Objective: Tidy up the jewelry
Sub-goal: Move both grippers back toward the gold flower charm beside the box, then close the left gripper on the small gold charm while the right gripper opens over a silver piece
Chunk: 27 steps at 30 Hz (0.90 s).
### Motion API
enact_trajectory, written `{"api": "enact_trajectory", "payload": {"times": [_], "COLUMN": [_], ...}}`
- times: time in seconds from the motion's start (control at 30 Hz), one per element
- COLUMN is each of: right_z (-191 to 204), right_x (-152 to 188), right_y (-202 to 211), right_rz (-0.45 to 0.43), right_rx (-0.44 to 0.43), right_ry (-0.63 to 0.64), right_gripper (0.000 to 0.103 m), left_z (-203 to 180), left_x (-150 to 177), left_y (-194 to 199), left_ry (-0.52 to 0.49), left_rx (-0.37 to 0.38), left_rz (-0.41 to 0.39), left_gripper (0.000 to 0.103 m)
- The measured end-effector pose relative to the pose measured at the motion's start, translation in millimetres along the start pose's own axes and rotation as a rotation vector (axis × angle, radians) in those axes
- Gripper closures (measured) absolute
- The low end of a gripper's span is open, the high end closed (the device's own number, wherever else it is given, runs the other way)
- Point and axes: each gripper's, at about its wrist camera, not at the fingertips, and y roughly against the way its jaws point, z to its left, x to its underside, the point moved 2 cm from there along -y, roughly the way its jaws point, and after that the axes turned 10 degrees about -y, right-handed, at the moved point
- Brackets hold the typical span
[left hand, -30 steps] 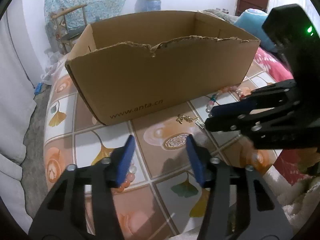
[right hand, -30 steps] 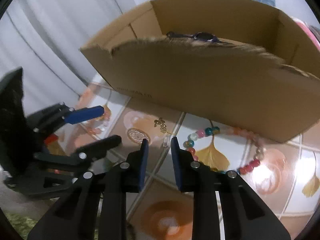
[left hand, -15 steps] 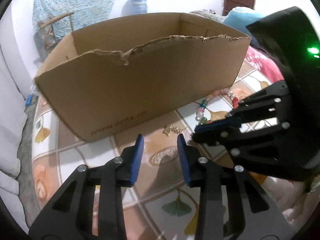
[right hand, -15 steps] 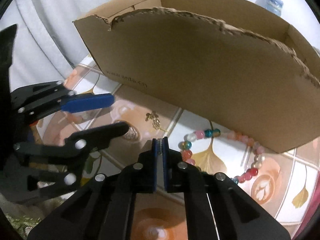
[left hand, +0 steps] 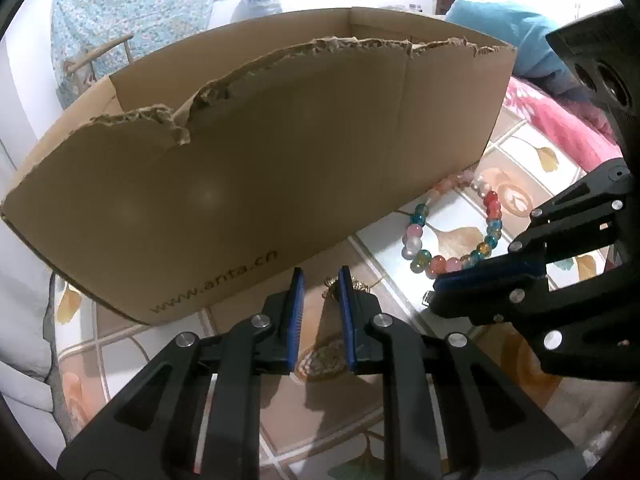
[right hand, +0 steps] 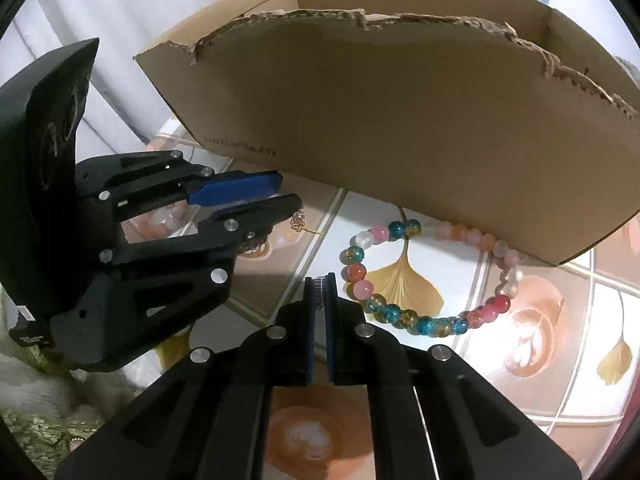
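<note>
A small gold charm (left hand: 331, 282) lies on the tiled cloth just in front of the cardboard box (left hand: 280, 152). My left gripper (left hand: 321, 280) points down at it, jaws narrow and closing, the charm between the tips but the pads apart from it. In the right wrist view the left gripper (right hand: 290, 192) hangs over that gold charm (right hand: 298, 222). My right gripper (right hand: 319, 282) is shut on a small silver ribbed piece (right hand: 319, 285), low over the cloth; the right gripper (left hand: 437, 294) comes in from the right in the left wrist view. A multicoloured bead bracelet (right hand: 400, 314) (left hand: 416, 240) lies beside it against the box (right hand: 400, 120).
The tall, torn front wall of the box hides its inside. A pale pink bead string (right hand: 160, 220) lies under the left gripper. A pink blanket (left hand: 560, 120) and a blue cushion (left hand: 504, 20) border the right; a white curtain (right hand: 100, 20) hangs on the left.
My left gripper came forward and down to the gold charm while its jaws narrowed. My right gripper, open around the silver piece a second ago, closed on it.
</note>
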Motion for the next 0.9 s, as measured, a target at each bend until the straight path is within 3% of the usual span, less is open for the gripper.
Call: {"api": "enact_trajectory", "payload": {"times": [0.3,0.47,0.67,0.77,0.9], "right_z": [-6,-8,-13,-16,-16], "right_x": [3,5,5,6,7], "right_y": [4,6,10,14,22], "right_rz": [-0.005,-0.01,-0.004,-0.001,-0.015], "right_rx": [-0.009,-0.01,-0.035,-0.059,-0.059], "right_ry": [-0.004,-0.003,-0.01,-0.023,-0.017], "right_gripper": [0.098,0.098,0.097,0.097,0.081], "left_z": [7,13,13,13,11], "left_x": [18,36,43,43,45], "left_y": [14,29,49,50,48], "left_ry": [0.051,0.12,0.119,0.107,0.101], "left_rx": [-0.025,0.009,0.031,0.03,0.046], "left_rz": [0.055,0.078,0.009,0.02,0.046], "left_gripper": [0.092,0.092,0.091,0.088,0.087]}}
